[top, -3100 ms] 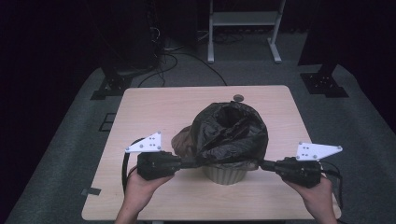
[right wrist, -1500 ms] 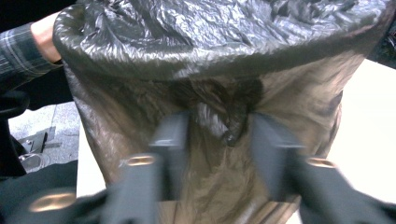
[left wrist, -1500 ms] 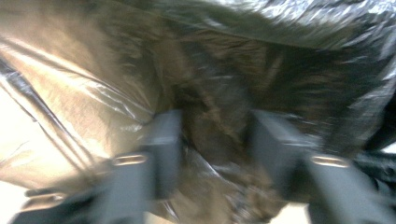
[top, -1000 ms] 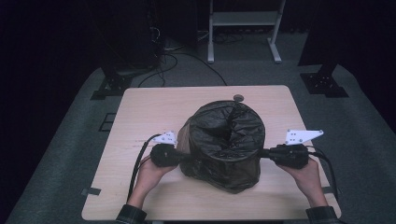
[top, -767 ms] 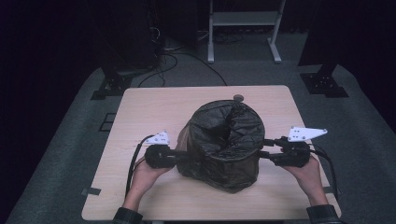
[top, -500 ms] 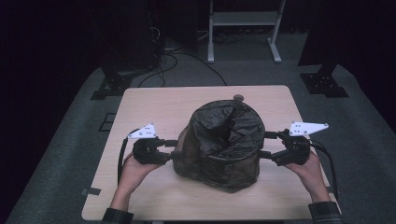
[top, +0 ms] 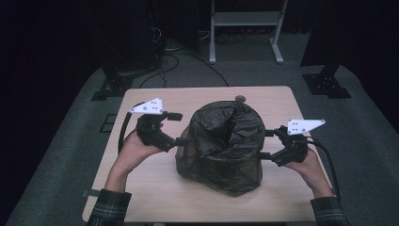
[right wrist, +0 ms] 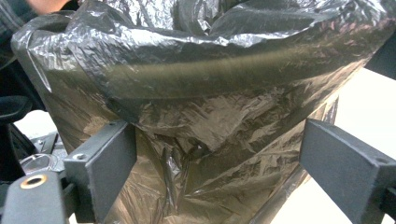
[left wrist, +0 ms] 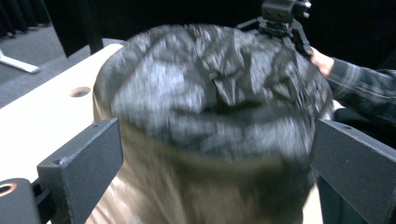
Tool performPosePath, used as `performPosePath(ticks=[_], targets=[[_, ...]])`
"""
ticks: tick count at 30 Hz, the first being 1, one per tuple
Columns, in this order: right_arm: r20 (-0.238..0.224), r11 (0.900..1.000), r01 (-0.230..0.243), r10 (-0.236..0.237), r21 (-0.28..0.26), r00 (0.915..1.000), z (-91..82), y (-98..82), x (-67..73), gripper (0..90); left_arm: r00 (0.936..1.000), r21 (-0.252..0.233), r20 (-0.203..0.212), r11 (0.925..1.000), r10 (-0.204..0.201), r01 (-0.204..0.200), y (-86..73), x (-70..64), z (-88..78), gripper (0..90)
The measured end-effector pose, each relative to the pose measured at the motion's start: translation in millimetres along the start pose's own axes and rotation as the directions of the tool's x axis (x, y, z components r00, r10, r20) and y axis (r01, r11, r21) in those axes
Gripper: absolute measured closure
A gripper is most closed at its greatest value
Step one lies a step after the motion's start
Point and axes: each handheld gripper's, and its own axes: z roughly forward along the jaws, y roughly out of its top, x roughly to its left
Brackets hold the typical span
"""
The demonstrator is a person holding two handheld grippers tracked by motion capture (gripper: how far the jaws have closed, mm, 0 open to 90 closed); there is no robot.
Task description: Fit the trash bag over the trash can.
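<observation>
1. From the high view, a bin (top: pixel 221 176) covered by a black bag (top: pixel 221 141) stands in the middle of the desk (top: pixel 155 197), between the 2 hand-held grippers.
2. The left hand-held gripper (top: pixel 178 128) sits just beside the bag's left side; its jaws have just been opening and stand wide, pressing on nothing.
3. The right hand-held gripper (top: pixel 264 144) is at the bag's right side, jaws also wide after just opening, with no grip on the plastic.
4. The left gripper view, blurred, shows the bag's crumpled top (left wrist: pixel 215 88) draped over the rim, and a round hole (left wrist: pixel 80 91) in the desk beyond.
5. The right gripper view shows the bin's rim as a pale band (right wrist: pixel 224 70) under the plastic, with loose folds hanging below.
</observation>
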Motion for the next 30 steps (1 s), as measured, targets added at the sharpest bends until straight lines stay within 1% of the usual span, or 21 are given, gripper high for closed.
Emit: performPosePath(ticks=[2, 5, 9, 14, 16, 18, 20, 24, 25, 27, 28, 29, 30], targets=[[-0.007, 1.000, -0.001, 0.001, 0.002, 1.0000, 2.2, 0.9, -0.3, 10.1, 0.9998, 0.013, -0.003, 0.9997, 0.021, -0.021, 15.6, 3.0, 7.1, 1.3], [-0.014, 1.000, 0.001, -0.001, 0.004, 0.9999, 6.0, 2.6, -0.5, 10.2, 0.9993, 0.036, 0.006, 0.9987, 0.036, -0.036, 34.0, 4.1, 20.6, 1.3], [-0.017, 1.000, 0.002, -0.002, 0.009, 0.9999, 9.2, 5.0, -0.9, 10.2, 0.9979, 0.066, 0.028, 0.9960, 0.058, -0.060, 51.7, 4.0, 41.0, 1.3], [-0.017, 1.000, 0.003, -0.003, 0.006, 0.9998, 10.8, 6.1, -2.4, 10.2, 0.9959, 0.124, 0.062, 0.9895, 0.067, -0.074, 66.9, 4.1, 74.1, 1.3], [-0.018, 1.000, 0.004, -0.004, 0.006, 0.9998, 11.2, 6.4, -3.0, 10.2, 0.9949, 0.152, 0.073, 0.9852, 0.070, -0.080, 71.5, 2.5, 89.3, 1.3], [-0.018, 1.000, 0.007, -0.007, 0.002, 0.9998, 11.5, 6.8, -3.6, 10.1, 0.9936, 0.182, 0.082, 0.9791, 0.077, -0.091, 74.3, 2.4, 102.1, 1.3], [-0.018, 1.000, 0.006, -0.005, 0.003, 0.9998, 11.5, 7.2, -3.7, 10.1, 0.9944, 0.207, 0.077, 0.9744, 0.072, -0.087, 75.1, 2.6, 115.1, 1.3], [-0.016, 1.000, 0.005, -0.005, -0.001, 0.9999, 10.4, 7.6, -4.0, 10.1, 0.9954, 0.265, 0.068, 0.9606, 0.067, -0.083, 71.9, 5.5, 137.9, 1.3], [-0.015, 1.000, 0.004, -0.005, -0.002, 0.9999, 10.3, 7.6, -3.9, 10.1, 0.9956, 0.282, 0.065, 0.9557, 0.068, -0.084, 70.4, 6.1, 143.8, 1.3], [-0.014, 1.000, 0.007, -0.007, -0.003, 0.9999, 10.1, 7.8, -4.1, 10.2, 0.9963, 0.329, 0.053, 0.9408, 0.068, -0.082, 65.4, 7.7, 156.5, 1.3], [-0.015, 1.000, 0.007, -0.007, -0.003, 0.9999, 10.1, 7.8, -4.5, 10.2, 0.9965, 0.346, 0.049, 0.9347, 0.067, -0.080, 63.3, 8.5, 160.7, 1.3], [-0.015, 1.000, 0.007, -0.007, -0.003, 0.9999, 10.0, 7.8, -4.6, 10.2, 0.9969, 0.372, 0.041, 0.9250, 0.066, -0.077, 60.6, 9.5, 166.1, 1.3], [-0.015, 1.000, 0.008, -0.008, -0.003, 0.9999, 9.9, 7.8, -4.7, 10.2, 0.9966, 0.397, 0.035, 0.9139, 0.075, -0.082, 58.1, 11.2, 170.7, 1.3]])
